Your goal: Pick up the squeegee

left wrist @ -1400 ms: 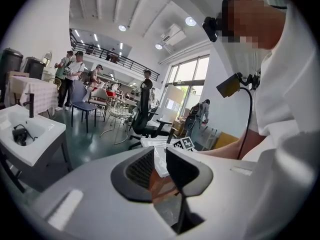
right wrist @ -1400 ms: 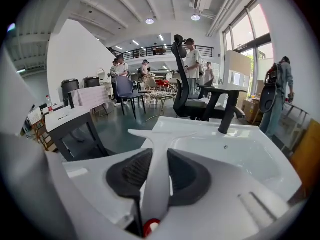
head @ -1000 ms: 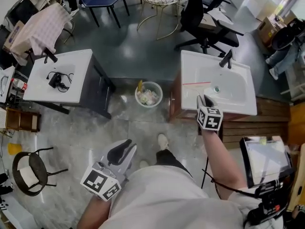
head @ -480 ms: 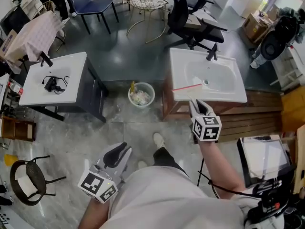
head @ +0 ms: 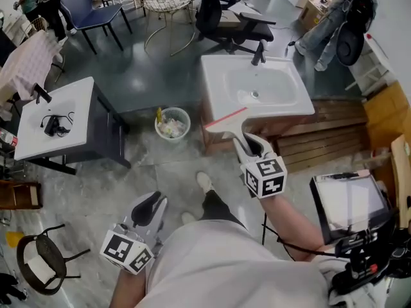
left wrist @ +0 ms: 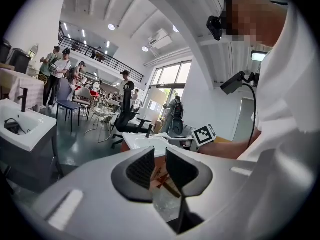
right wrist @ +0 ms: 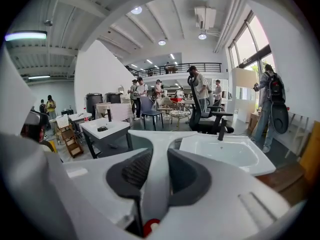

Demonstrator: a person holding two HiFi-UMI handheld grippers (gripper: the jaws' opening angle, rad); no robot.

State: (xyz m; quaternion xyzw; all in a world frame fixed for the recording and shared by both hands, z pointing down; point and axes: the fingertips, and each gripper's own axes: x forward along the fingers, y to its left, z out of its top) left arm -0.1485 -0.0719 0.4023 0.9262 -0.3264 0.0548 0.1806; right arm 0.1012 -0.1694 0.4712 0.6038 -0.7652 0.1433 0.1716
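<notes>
Left tongs (head: 148, 208): low, beside the person's leg. Jaws slightly apart, nothing between them. Little change over the last second.

Squeegee (head: 230, 124): a second ago it lay on the front rim of the sink. It is now off the rim, in the air in front of the sink, blade at the far end.

Right tongs (head: 252, 147): clamped on the squeegee handle, raised and drawn back toward the person.

Sink (head: 292, 111): no longer bears the squeegee.

Judgement: pick-up is effectively complete and the grip looks centred.
</notes>
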